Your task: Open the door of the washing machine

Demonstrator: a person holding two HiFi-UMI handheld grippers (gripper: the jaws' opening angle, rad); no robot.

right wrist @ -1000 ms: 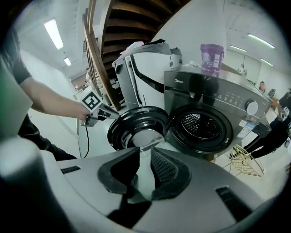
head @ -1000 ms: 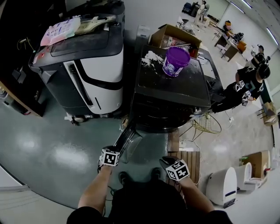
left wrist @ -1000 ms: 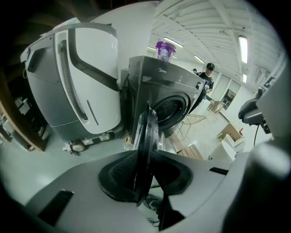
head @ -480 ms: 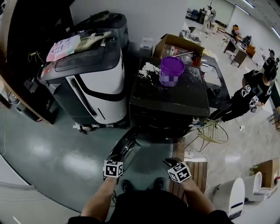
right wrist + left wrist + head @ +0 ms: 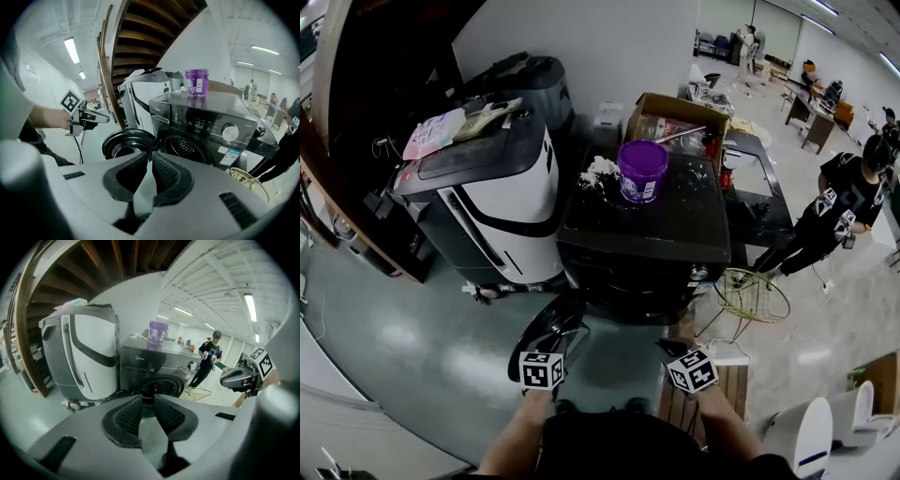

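Note:
The dark front-loading washing machine (image 5: pixel 642 220) stands in the middle, its round door (image 5: pixel 551 328) swung open to the left. The right gripper view shows the door (image 5: pixel 125 143) beside the bare drum opening (image 5: pixel 185 147). My left gripper (image 5: pixel 551 347) hangs in front of the door and apart from it, its jaws (image 5: pixel 148 399) a narrow slit open and empty. My right gripper (image 5: pixel 668 347) is held back from the machine's front. Its jaws (image 5: pixel 150 157) are closing, almost meeting, with nothing between them.
A purple bucket (image 5: pixel 641 172) and a white heap (image 5: pixel 600 172) sit on the washer's top, with a cardboard box (image 5: pixel 675 114) behind. A grey-and-white machine (image 5: pixel 487 202) stands at the left. A wire basket (image 5: pixel 753 295), a wooden pallet (image 5: pixel 712 394) and a person (image 5: pixel 839 211) are at the right.
Both grippers have drawn back from the washer and risen, and the view has pulled away with them. The door stays open at the left.

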